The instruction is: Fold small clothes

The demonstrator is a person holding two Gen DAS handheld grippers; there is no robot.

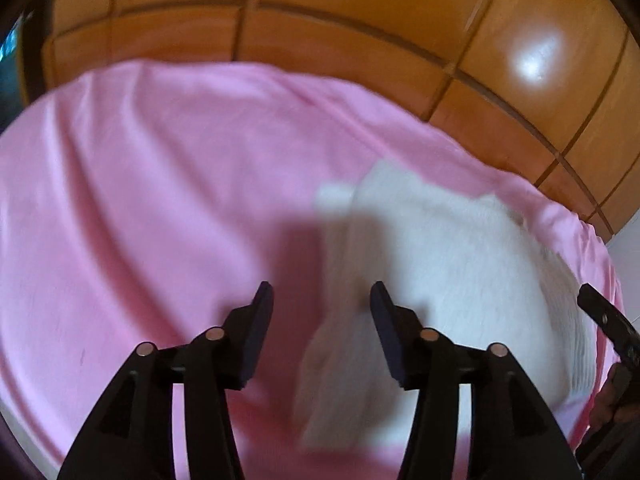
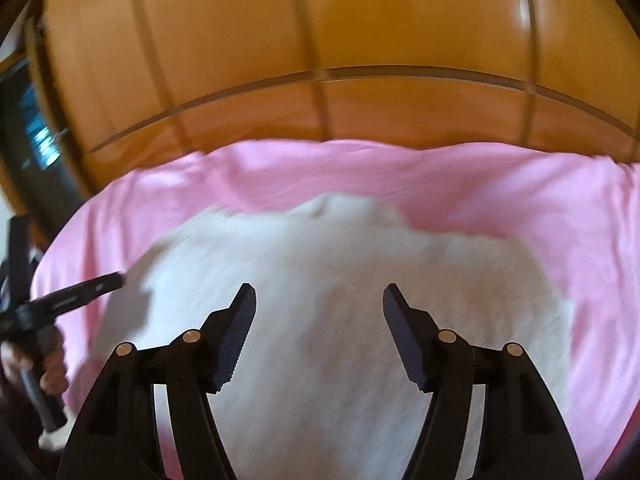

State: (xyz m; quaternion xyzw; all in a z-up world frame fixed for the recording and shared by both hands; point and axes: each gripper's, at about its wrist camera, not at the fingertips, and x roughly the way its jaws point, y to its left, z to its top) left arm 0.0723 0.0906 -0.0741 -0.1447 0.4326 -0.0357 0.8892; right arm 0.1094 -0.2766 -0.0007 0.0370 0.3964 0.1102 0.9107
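Observation:
A small white garment (image 2: 340,280) lies on a pink cloth (image 2: 520,200); both views are blurred by motion. My right gripper (image 2: 319,300) hangs above the garment's middle, jaws open and nothing between them. In the left wrist view the same white garment (image 1: 440,248) lies right of centre on the pink cloth (image 1: 140,180). My left gripper (image 1: 322,300) is open over the garment's left edge, holding nothing. The left gripper (image 2: 98,286) also shows at the left edge of the right wrist view, held by a hand (image 2: 54,376). A finger of the right gripper (image 1: 604,314) shows at the far right.
Behind the cloth stand glossy orange-brown wooden panels (image 1: 360,40) with dark seams, also seen as wooden panels (image 2: 320,60) in the right wrist view. A dark opening (image 2: 36,136) lies at the far left. The pink cloth's far edge runs along the wood.

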